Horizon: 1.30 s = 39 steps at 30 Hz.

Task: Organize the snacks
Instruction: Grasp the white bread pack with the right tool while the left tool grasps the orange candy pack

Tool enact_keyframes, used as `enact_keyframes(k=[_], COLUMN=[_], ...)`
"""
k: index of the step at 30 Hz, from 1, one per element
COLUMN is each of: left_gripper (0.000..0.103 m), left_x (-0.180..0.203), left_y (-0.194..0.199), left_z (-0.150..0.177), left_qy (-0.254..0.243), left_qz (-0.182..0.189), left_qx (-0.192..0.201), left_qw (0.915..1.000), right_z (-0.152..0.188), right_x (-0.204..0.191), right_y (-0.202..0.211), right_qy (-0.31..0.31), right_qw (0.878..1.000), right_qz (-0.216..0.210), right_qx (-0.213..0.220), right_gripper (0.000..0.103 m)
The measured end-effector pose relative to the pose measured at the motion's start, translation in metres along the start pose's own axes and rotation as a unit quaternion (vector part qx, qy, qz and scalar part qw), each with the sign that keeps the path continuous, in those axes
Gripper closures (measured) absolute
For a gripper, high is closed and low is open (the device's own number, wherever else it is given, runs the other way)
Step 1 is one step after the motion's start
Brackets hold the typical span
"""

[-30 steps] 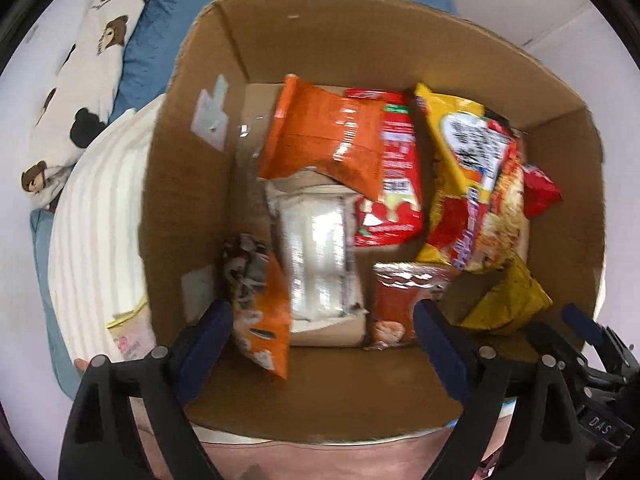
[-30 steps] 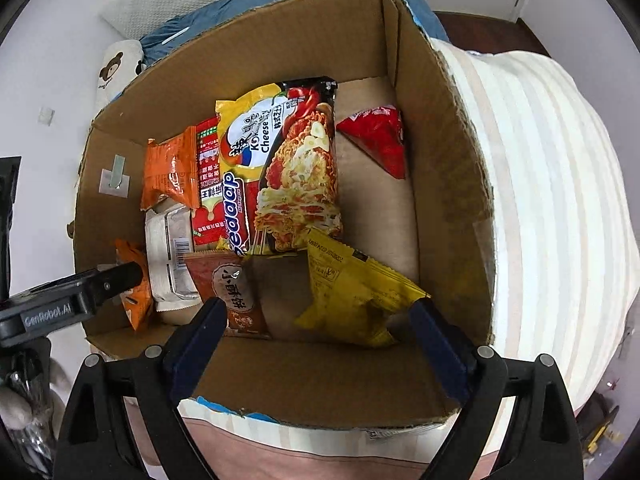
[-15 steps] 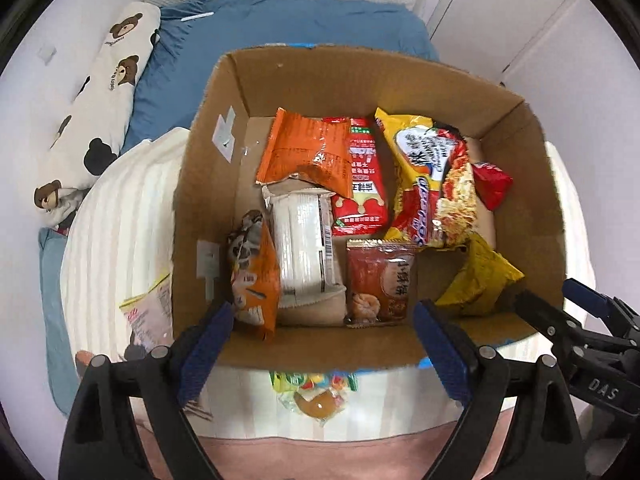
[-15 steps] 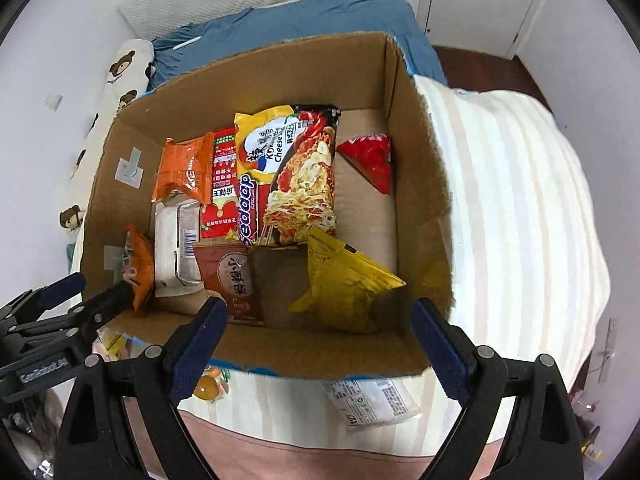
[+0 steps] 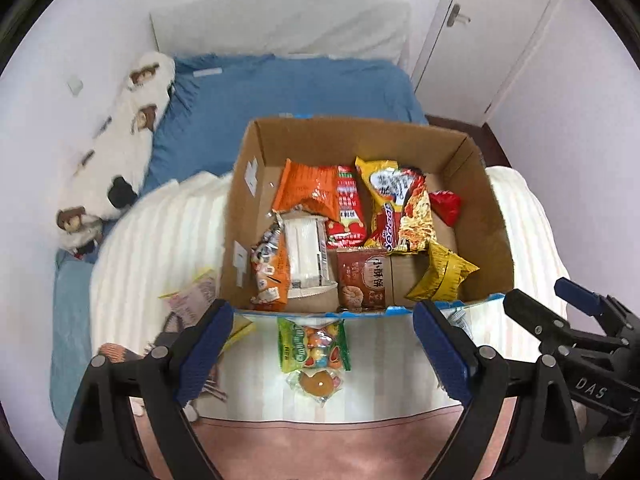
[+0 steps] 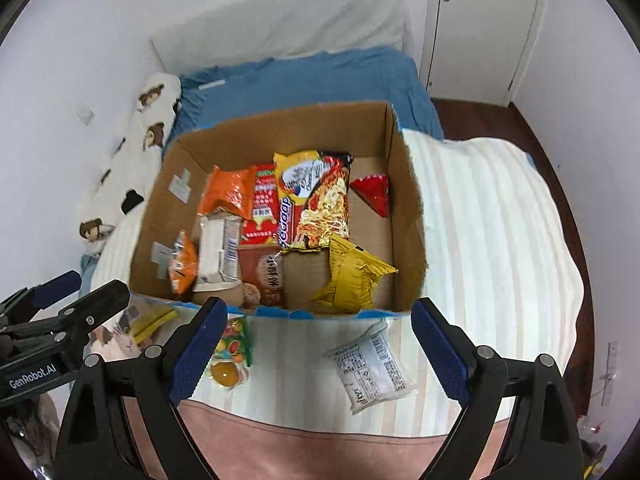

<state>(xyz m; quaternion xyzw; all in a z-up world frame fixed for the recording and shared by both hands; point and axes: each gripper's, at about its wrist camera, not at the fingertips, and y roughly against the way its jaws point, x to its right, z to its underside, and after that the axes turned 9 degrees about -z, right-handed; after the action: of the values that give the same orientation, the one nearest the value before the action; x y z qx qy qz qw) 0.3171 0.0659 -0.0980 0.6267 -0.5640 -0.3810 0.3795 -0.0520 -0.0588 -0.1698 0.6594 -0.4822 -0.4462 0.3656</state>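
Striped cream blanket [image 6: 492, 240] over a bed, with a pink band of cover [image 5: 328, 448] along the nearest edge. Closest of all, left tongs [image 5: 324, 344] spread wide, holding nothing, blue pads hovering above the blanket. Right tongs [image 6: 316, 344] likewise spread wide and empty; seen also at the right edge of the left view, apart from the left pair.

Between the left pads, on the blanket: candy bag [image 5: 314, 346] with green edges and coloured sweets, and touching its near end a clear packet with an orange round sweet [image 5: 317, 384]. More to the right, white packet with printed label [image 6: 372, 366] lying flat, tilted, just in front of the box. To the left, beside the box corner, yellow wrapper [image 6: 154, 320] and some other blurred packets, not clear which.

Further, open cardboard box [image 5: 496, 232] resting on the blanket, near rim with blue tape. Inside, front row: small orange packet [image 5: 270, 270] leaning on the left wall, white wrapped pack [image 5: 306, 250], brown biscuit packet [image 5: 362, 278], crumpled yellow bag [image 5: 444, 274]. Behind these: orange bag [image 5: 308, 186], red packet [image 5: 346, 210], yellow-and-red noodle bag [image 5: 396, 204], small red bag [image 5: 446, 206] near the right wall.

Beyond the box, blue sheet [image 5: 288, 92], bear-print pillow [image 5: 116, 164] at left, white headboard [image 5: 280, 26], white door [image 6: 480, 28].
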Motion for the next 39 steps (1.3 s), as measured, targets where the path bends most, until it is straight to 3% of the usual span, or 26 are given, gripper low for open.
enact_keyframes(k=[11,18,23,26,31,37,39], left_gripper=[0.011,0.011,0.011,0.011,0.011,0.011,0.011], left_x=[-0.005,-0.012,-0.023,-0.028,-0.026,-0.013,-0.007], left_y=[0.054,0.041,-0.016,-0.054,-0.106,-0.158,-0.169], left_z=[0.043,0.075,0.099,0.110,0.119,0.130,0.133], left_qy=[0.007,0.030,0.056,0.066,0.073,0.075,0.071], left_qz=[0.000,-0.018,-0.029,-0.033,-0.036,-0.008,0.001], left_qx=[0.062,0.052,-0.015,-0.060,-0.108,-0.169,-0.179], left_qw=[0.9981,0.9980,0.9979,0.9955,0.9907,0.9827,0.9812], right_z=[0.043,0.076,0.097,0.103,0.102,0.106,0.110], right_x=[-0.011,0.013,0.066,0.087,0.092,0.087,0.087], right_y=[0.065,0.056,-0.002,-0.042,-0.099,-0.148,-0.156], right_qy=[-0.007,-0.054,-0.164,-0.185,-0.134,-0.053,-0.040], right_qw=[0.997,0.995,0.984,0.982,0.988,0.990,0.989], right_qz=[-0.038,-0.059,-0.064,-0.040,0.007,0.064,0.082], right_qx=[0.062,0.051,0.004,-0.020,-0.072,-0.113,-0.115], right_gripper=[0.008,0.007,0.007,0.007,0.007,0.008,0.016])
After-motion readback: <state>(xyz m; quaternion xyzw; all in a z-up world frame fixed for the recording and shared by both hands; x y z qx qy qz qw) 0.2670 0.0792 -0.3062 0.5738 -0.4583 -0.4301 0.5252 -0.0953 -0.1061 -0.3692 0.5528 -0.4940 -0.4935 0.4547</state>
